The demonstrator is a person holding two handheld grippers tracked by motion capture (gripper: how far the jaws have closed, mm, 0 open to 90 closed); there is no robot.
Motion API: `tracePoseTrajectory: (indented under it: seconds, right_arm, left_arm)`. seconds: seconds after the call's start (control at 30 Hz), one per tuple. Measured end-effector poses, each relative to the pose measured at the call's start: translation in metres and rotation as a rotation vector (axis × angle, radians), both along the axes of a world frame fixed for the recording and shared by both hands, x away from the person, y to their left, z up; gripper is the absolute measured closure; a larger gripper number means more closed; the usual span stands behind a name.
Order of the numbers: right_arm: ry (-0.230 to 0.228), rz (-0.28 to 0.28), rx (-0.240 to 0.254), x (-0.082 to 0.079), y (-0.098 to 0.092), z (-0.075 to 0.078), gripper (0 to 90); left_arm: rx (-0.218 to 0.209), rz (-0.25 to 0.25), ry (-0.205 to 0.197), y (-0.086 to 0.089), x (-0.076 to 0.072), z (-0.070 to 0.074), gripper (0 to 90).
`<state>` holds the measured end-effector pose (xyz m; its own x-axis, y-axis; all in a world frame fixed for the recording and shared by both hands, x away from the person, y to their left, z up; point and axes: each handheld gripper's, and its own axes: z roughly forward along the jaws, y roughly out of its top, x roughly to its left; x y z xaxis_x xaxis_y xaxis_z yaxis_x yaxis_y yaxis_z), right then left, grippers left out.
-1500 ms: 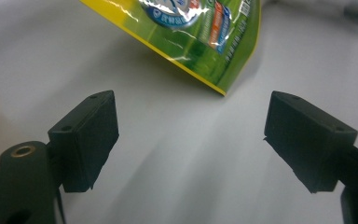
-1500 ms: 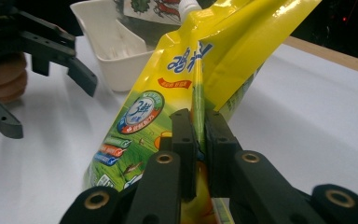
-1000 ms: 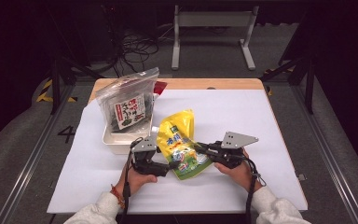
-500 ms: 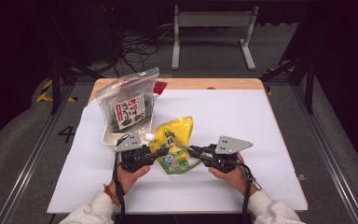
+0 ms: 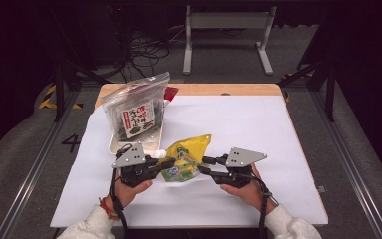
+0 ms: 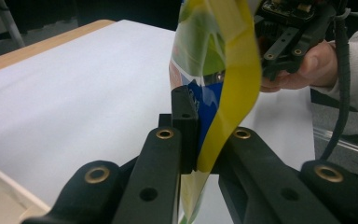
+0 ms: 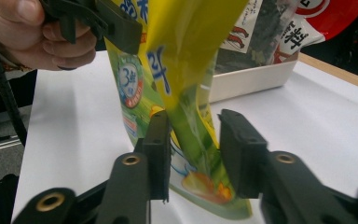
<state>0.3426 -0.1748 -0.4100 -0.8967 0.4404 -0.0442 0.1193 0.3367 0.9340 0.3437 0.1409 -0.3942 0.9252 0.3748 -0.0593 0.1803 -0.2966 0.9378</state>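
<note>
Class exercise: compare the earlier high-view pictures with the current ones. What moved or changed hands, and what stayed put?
The left tongs closed on the yellow pouch and now pinch its edge. The right tongs have just been opening, the pouch between them with a gap on one side. The pouch shifted nearer the person. The seaweed bag and white tray stayed.

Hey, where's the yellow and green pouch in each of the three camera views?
High view: the yellow pouch is at lower centre, between the left claw and the right claw.
Left gripper view: the pouch rises at centre, clamped by that claw's jaws.
Right gripper view: the pouch hangs at centre between the jaws, which have just been opening.
Shared landmark: the white sheet.
</note>
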Motion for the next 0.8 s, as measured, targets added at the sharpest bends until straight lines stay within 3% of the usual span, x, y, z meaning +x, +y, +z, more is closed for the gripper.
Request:
tracePoseTrajectory:
  seconds: [0.1, 0.33, 0.43, 0.57, 0.8]
  right_arm:
    - [0.017, 0.009, 0.003, -0.001, -0.001, 0.002, 63.2]
    - [0.044, -0.032, -0.014, -0.005, -0.011, 0.005, 48.9]
    - [0.062, -0.043, -0.043, -0.009, -0.020, 0.005, 43.0]
    - [0.046, -0.064, -0.118, -0.021, -0.034, 0.003, 39.4]
    - [0.072, -0.103, -0.157, -0.031, -0.056, -0.002, 35.7]
  left_arm:
    - [0.003, -0.007, -0.005, 0.003, 0.000, 0.001, 88.1]
    - [-0.023, 0.001, -0.021, 0.014, -0.003, 0.009, 88.1]
    - [-0.024, 0.011, -0.030, 0.021, -0.004, 0.011, 88.1]
    - [-0.019, 0.021, -0.041, 0.027, -0.003, 0.013, 88.1]
    - [-0.021, 0.034, -0.051, 0.036, -0.002, 0.018, 88.1]
